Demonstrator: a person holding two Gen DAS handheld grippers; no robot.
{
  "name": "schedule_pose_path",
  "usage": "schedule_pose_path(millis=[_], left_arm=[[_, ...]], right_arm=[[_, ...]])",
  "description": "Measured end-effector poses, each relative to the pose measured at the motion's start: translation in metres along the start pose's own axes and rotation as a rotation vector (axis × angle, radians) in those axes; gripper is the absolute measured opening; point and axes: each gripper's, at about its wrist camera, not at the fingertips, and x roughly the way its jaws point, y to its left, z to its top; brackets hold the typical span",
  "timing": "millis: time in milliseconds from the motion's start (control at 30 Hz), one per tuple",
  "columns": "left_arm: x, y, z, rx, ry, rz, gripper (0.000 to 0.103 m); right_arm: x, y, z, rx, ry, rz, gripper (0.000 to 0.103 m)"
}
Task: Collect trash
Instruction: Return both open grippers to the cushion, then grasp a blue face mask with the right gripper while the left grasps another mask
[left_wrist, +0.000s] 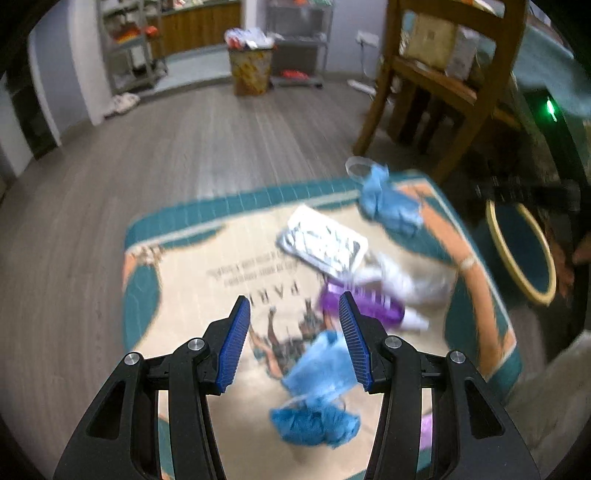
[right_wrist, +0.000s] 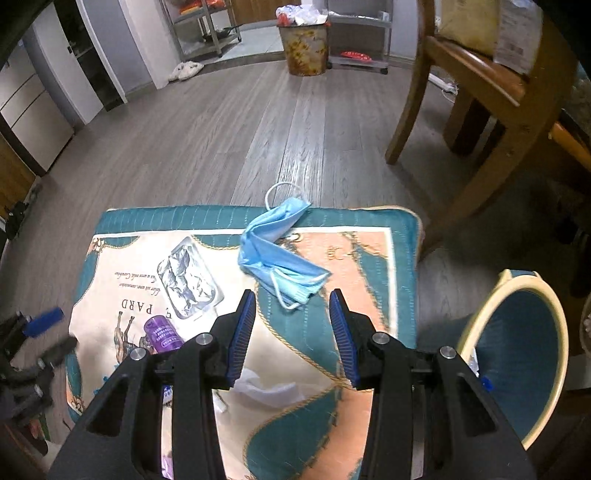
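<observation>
Trash lies on a teal-bordered printed mat (right_wrist: 354, 218) on the wood floor. In the left wrist view my left gripper (left_wrist: 293, 297) hangs open above a crumpled blue face mask (left_wrist: 317, 369), its pads clear of it. A purple bottle (left_wrist: 358, 302), a foil blister pack (left_wrist: 325, 240) and white tissue (left_wrist: 406, 280) lie just beyond. My right gripper (right_wrist: 291, 293) is open too, just short of a second blue mask (right_wrist: 277, 254) at the mat's far edge. The foil pack (right_wrist: 188, 280), purple bottle (right_wrist: 162, 334) and tissue (right_wrist: 266, 391) lie to its left and under it.
A teal bin with a cream rim (right_wrist: 554, 332) stands on the floor right of the mat. A wooden chair (right_wrist: 480, 110) is at the far right. A full floral waste basket (right_wrist: 304, 48), metal shelves and slippers (right_wrist: 186, 70) are far back across bare floor.
</observation>
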Motion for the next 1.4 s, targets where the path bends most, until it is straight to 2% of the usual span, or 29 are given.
schedule_pose_path(millis=[167, 267, 433, 533, 633, 700, 867, 900, 933, 967, 1000, 1033, 1167, 1400], left_arm=[[0.032, -0.003, -0.019, 0.049, 0.112, -0.021, 0.052], [0.044, -0.01, -0.026, 0.094, 0.154, -0.025, 0.052], [0.05, -0.02, -0.028, 0.134, 0.178, -0.069, 0.052], [0.055, -0.027, -0.029, 0.166, 0.194, -0.08, 0.052], [0.058, -0.026, -0.028, 0.154, 0.205, -0.087, 0.051], [0.058, -0.025, -0.026, 0.144, 0.211, -0.097, 0.039], [0.062, -0.024, -0.027, 0.142, 0.238, -0.1, 0.025], [0.062, -0.023, -0.027, 0.139, 0.242, -0.103, 0.02], [0.062, -0.023, -0.027, 0.136, 0.246, -0.107, 0.017], [0.062, -0.023, -0.026, 0.137, 0.246, -0.107, 0.012], [0.06, -0.023, -0.026, 0.139, 0.243, -0.102, 0.01], [0.057, -0.022, -0.024, 0.138, 0.235, -0.104, 0.007], [0.04, -0.022, -0.014, 0.135, 0.185, -0.117, 0.005], [0.009, -0.023, 0.005, 0.104, 0.088, -0.122, 0.005]], right_arm=[[0.017, 0.012, 0.002, -0.049, 0.011, -0.021, 0.043], [0.029, 0.015, 0.006, -0.128, 0.004, -0.04, 0.048], [0.048, 0.009, 0.013, -0.223, -0.02, -0.055, 0.051], [0.06, 0.008, 0.015, -0.235, -0.013, -0.023, 0.056], [0.073, 0.012, 0.014, -0.266, -0.004, -0.012, 0.059], [0.08, 0.017, 0.012, -0.294, 0.009, -0.032, 0.059], [0.1, 0.023, 0.005, -0.357, 0.054, -0.103, 0.059], [0.103, 0.023, 0.002, -0.36, 0.073, -0.104, 0.055], [0.106, 0.023, 0.0, -0.362, 0.09, -0.101, 0.038], [0.108, 0.023, -0.002, -0.366, 0.109, -0.102, 0.027], [0.108, 0.022, -0.003, -0.368, 0.118, -0.105, 0.017], [0.106, 0.022, -0.004, -0.368, 0.12, -0.101, 0.011], [0.089, 0.023, -0.009, -0.373, 0.115, -0.079, 0.006], [0.034, 0.018, -0.009, -0.348, 0.03, -0.032, 0.004]])
